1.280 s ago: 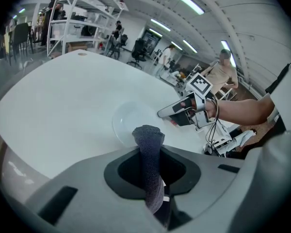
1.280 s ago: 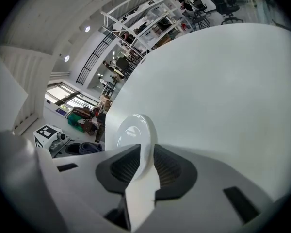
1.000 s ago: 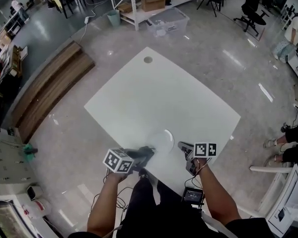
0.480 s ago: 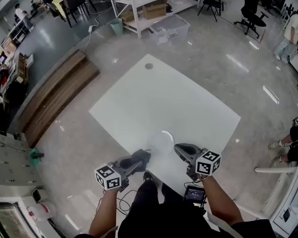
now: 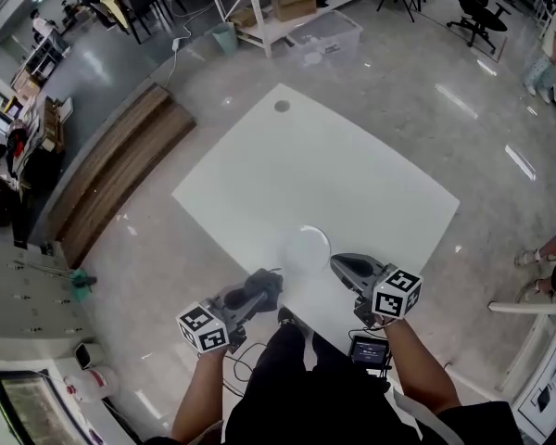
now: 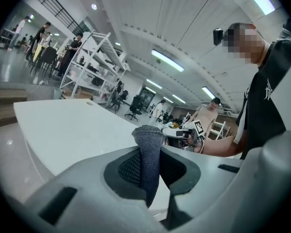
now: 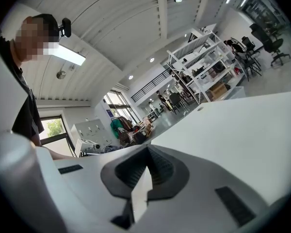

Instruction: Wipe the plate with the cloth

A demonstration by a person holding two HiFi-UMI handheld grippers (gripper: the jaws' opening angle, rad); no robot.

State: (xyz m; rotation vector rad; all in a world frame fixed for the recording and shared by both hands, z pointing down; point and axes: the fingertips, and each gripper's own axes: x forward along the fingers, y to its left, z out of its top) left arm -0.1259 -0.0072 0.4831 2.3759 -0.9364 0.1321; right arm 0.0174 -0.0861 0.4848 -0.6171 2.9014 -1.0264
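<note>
Since a second ago the left claw (image 5: pixel 258 295) and the right claw (image 5: pixel 341 265) have both come up off the table (image 5: pixel 334 174) and now point close to level instead of down at it.

Around them is a large workroom with a polished grey floor (image 5: pixel 426 109) that throws back streaks of ceiling light. A long wooden bench (image 5: pixel 111 174) lies on the left. White shelving (image 5: pixel 278 7) stands at the far side with a clear plastic bin (image 5: pixel 326 35) in front of it. The table is a plain white slab set cornerwise to the camera, bare over most of its top, with a small round hole (image 5: pixel 282 106) near its far corner.

The plate (image 5: pixel 306 248) sits over the near part of the table, between the two claws. It is small, round and pale with a glassy sheen (almost lost against the white top). The right claw is closed on it: its own view shows a thin white rim pinched between the dark pads. From the head view I cannot tell whether the plate is clear of the table.

The cloth (image 5: pixel 265 284) is a dark grey knit. It is bunched and clamped in the closed left claw, with a rounded fold standing up beyond the pads, just left of the plate.

A second ago the right claw's jaws were a little apart; now they are fully together. That claw has also rolled, so its marker cube (image 5: pixel 397 292) shows one tilted face. The left claw's cube (image 5: pixel 204 328) has drawn nearer to the person.
</note>
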